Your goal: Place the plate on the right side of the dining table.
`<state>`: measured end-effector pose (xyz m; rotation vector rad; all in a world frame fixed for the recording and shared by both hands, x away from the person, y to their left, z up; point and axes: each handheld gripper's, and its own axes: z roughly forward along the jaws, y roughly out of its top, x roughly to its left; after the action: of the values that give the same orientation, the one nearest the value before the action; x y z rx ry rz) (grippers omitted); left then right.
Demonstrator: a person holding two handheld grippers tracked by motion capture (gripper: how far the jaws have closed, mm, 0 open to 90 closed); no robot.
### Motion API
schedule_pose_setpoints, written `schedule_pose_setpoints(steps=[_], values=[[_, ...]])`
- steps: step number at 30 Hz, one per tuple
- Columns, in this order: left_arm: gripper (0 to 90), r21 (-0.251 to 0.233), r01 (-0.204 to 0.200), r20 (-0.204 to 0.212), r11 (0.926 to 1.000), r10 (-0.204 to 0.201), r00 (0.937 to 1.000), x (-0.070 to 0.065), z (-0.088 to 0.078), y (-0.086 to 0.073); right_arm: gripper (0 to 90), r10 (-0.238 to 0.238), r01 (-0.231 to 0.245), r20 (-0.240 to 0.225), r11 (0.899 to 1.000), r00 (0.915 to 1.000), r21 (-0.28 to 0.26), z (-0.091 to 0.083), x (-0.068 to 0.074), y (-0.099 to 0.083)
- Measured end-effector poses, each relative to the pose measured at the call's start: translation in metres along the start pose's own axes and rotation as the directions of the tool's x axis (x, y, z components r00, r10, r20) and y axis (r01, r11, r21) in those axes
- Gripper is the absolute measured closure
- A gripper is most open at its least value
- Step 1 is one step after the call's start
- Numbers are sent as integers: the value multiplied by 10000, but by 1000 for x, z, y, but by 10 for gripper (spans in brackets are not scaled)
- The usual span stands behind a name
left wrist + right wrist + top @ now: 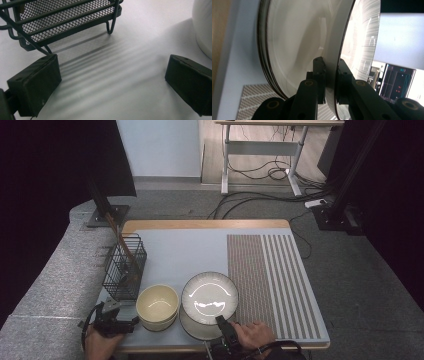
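Right gripper (220, 321) clamped on near rim of upper white ribbed plate (209, 297), tilted up off a 2nd plate (192, 329) flat on the surface (175, 250). Left gripper (131, 322) open, empty, beside the cream bowl (158, 306); black wire basket (123, 266) beyond.

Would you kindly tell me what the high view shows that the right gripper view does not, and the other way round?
High view: the wire basket, the stacked cream bowls and the left gripper by the table's near edge.
Right gripper view: close up, the right gripper is shut on the rim of the ribbed white plate, with a lit screen beyond.
Both: that plate, tilted up off a second plate beneath it, and the striped mat.
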<state>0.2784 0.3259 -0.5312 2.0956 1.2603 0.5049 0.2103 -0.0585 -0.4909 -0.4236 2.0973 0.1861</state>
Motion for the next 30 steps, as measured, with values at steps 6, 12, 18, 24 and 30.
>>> schedule_pose_setpoints(steps=[6, 12, 18, 24, 30], values=[[0, -1, 0, 1, 10000, 0, 10000, 0, 0, 0, 817, 240, -243, 62, 9987, 9997, 459, -1, -3, -9], [0, -2, 1, 2, 10000, -1, 10000, 0, 0, 0, 817, 433, -440, 102, 9957, 9990, 821, 0, -7, -17], [0, -4, 4, 4, 10000, -4, 10000, 0, 0, 0, 814, 584, -599, 167, 9918, 9982, 1132, 0, -10, -26], [0, -4, 1, 3, 10000, -1, 10000, 0, 0, 0, 814, 692, -715, 199, 9848, 9974, 1583, 0, -11, -38], [0, 0, 0, 6, 10000, 0, 10000, 0, 0, 0, 814, 881, -920, 280, 9735, 9957, 2095, -1, -13, -53]])
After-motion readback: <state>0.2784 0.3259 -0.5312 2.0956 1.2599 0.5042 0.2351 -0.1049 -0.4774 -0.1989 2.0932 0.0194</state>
